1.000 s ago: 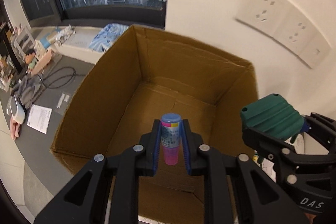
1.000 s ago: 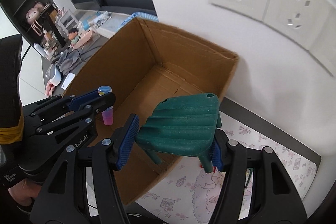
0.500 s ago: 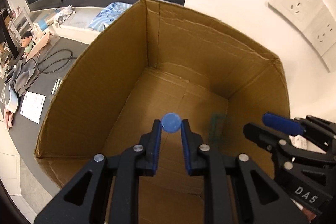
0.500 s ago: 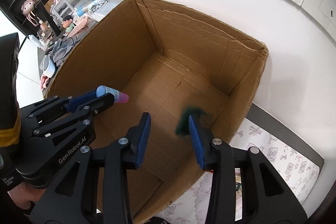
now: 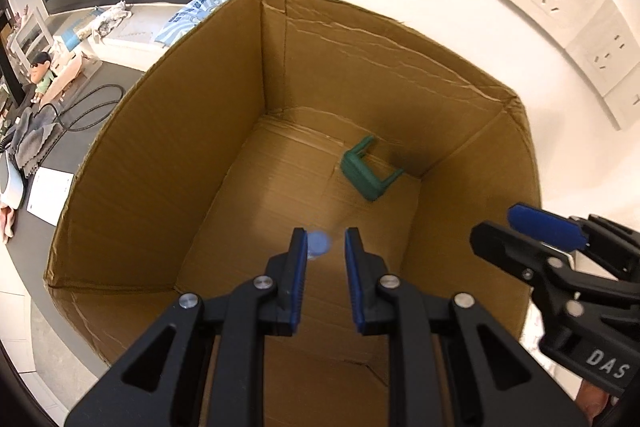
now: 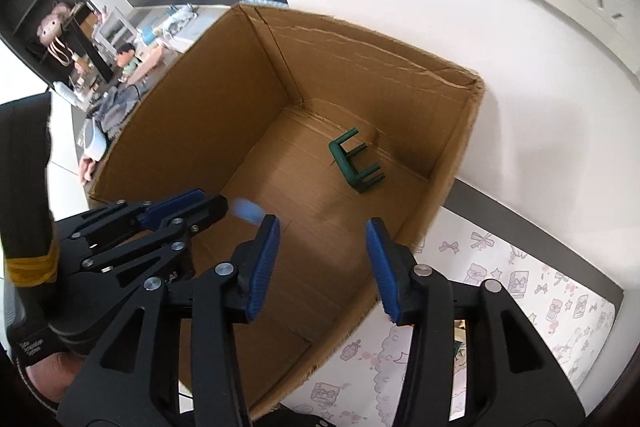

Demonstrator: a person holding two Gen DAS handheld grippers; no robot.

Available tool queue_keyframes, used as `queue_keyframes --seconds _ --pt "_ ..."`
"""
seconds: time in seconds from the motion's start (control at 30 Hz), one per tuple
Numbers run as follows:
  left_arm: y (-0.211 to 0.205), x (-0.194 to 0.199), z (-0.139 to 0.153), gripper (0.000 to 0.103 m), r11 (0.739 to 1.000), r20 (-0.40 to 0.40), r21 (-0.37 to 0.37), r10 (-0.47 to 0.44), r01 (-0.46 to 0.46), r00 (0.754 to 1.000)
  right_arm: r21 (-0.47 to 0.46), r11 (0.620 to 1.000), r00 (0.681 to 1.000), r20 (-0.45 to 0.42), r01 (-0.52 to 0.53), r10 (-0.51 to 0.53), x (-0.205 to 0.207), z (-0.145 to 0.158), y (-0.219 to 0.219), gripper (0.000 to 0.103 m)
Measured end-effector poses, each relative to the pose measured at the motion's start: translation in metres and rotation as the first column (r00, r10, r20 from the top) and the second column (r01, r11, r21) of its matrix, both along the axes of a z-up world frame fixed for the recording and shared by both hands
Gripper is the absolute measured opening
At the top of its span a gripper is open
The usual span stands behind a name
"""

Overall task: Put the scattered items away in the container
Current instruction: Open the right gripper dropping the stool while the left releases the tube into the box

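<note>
Both claws hang open and empty over the cardboard box (image 5: 168,163): left claw (image 5: 326,247) beside a blurred blue-capped tube (image 5: 319,245), right claw (image 6: 322,247) wide above the green toy stool (image 6: 354,163); the tube could bounce out.

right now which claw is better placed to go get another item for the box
Right. The right claw is open and empty beside the patterned mat, its green stool lying in the box. The left claw is over the box with the blurred blue-capped bottle between its fingers.
</note>
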State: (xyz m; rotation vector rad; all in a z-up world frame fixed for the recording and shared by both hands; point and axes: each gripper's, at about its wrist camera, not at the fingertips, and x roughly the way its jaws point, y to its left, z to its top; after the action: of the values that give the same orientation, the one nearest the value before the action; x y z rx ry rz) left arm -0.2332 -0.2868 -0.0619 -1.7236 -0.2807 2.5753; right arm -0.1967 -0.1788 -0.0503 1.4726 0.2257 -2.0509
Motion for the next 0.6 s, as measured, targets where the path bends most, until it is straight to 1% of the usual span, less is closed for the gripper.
queue_keyframes --seconds 0.03,0.07,0.1,0.13,0.17,0.2,0.27,0.43,0.6 --pt "0.002 0.001 0.001 0.02 1.0 0.001 -0.006 0.0 0.0 1.0 0.001 1.0 1.0 -0.014 0.01 -0.01 0.002 0.004 0.004 0.054" --pt "0.004 0.001 0.002 0.024 1.0 0.001 -0.008 -0.002 0.002 1.0 -0.011 1.0 1.0 -0.021 0.013 -0.014 0.005 0.007 0.008 0.055" --pt "0.007 0.003 0.004 0.029 1.0 0.0 -0.009 -0.005 0.005 1.0 -0.03 0.999 1.0 -0.022 0.014 -0.014 0.007 0.011 0.012 0.058" --pt "0.009 0.004 0.005 0.031 1.0 -0.003 -0.007 -0.008 0.008 1.0 -0.045 0.999 1.0 -0.026 0.015 -0.017 0.009 0.015 0.016 0.061" --pt "0.012 0.006 0.007 0.038 1.0 -0.006 -0.004 -0.009 0.009 1.0 -0.051 0.999 0.999 -0.035 0.02 -0.021 0.013 0.019 0.02 0.07" --pt "0.014 0.009 0.01 0.05 1.0 -0.013 -0.004 -0.007 0.007 1.0 -0.051 0.998 0.998 -0.05 0.025 -0.028 0.016 0.023 0.024 0.078" --pt "0.018 0.013 0.014 0.063 1.0 -0.02 -0.012 -0.002 0.002 1.0 -0.051 0.998 0.996 -0.081 0.029 -0.033 0.024 0.031 0.035 0.08" --pt "0.032 0.028 0.026 0.063 1.0 -0.033 -0.03 0.008 -0.009 0.999 -0.062 0.996 0.992 -0.103 0.063 -0.069 0.04 0.045 0.069 0.08" --pt "0.055 0.047 0.041 0.063 0.999 -0.053 -0.044 0.001 -0.003 0.999 -0.077 0.99 0.987 -0.1 0.121 -0.128 0.055 0.049 0.118 0.08"
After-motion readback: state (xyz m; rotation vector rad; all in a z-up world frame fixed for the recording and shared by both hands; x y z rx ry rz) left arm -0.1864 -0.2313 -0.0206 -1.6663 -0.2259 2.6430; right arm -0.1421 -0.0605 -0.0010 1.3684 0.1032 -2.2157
